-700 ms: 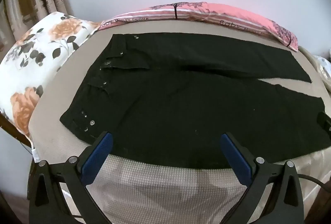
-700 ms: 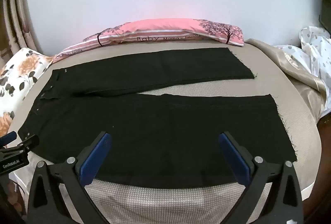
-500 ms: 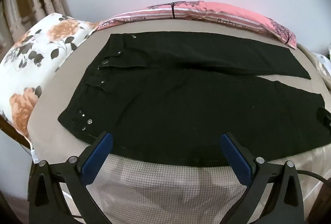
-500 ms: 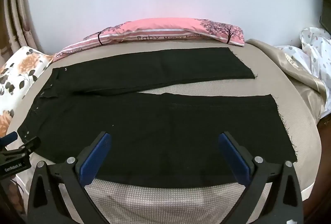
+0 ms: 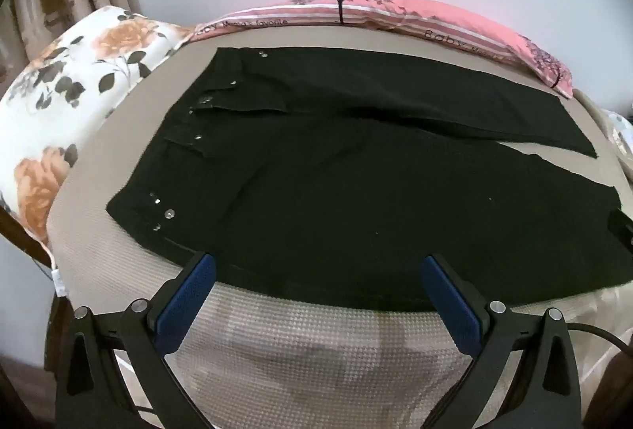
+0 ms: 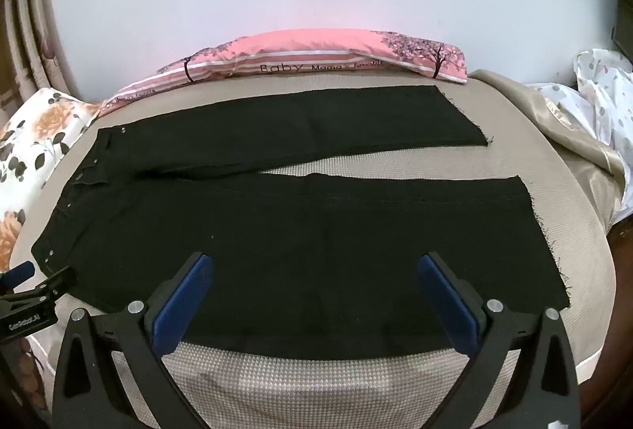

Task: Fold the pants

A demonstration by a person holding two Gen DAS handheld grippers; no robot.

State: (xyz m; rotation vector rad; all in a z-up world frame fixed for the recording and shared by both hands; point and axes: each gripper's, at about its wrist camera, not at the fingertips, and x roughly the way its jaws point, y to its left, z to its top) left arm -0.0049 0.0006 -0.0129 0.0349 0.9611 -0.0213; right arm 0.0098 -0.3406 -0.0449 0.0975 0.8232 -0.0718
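Note:
Black pants (image 5: 356, 191) lie flat on a beige bed, waistband with metal studs to the left, both legs stretched to the right with a narrow gap between them (image 6: 316, 215). My left gripper (image 5: 318, 262) is open and empty, hovering at the near edge of the pants close to the waistband side. My right gripper (image 6: 316, 262) is open and empty, hovering over the near edge of the near leg. The left gripper also shows at the left edge of the right wrist view (image 6: 27, 282).
The beige bed (image 6: 316, 381) carries a pink striped pillow (image 6: 316, 61) along the far edge by the wall. A floral pillow (image 5: 67, 104) lies left of the waistband. A beige blanket and white spotted sheet (image 6: 593, 120) are bunched at the right.
Both grippers have drifted slightly; the pants sit a little further left and lower in the left wrist view. Both stay open and the pants have not been disturbed.

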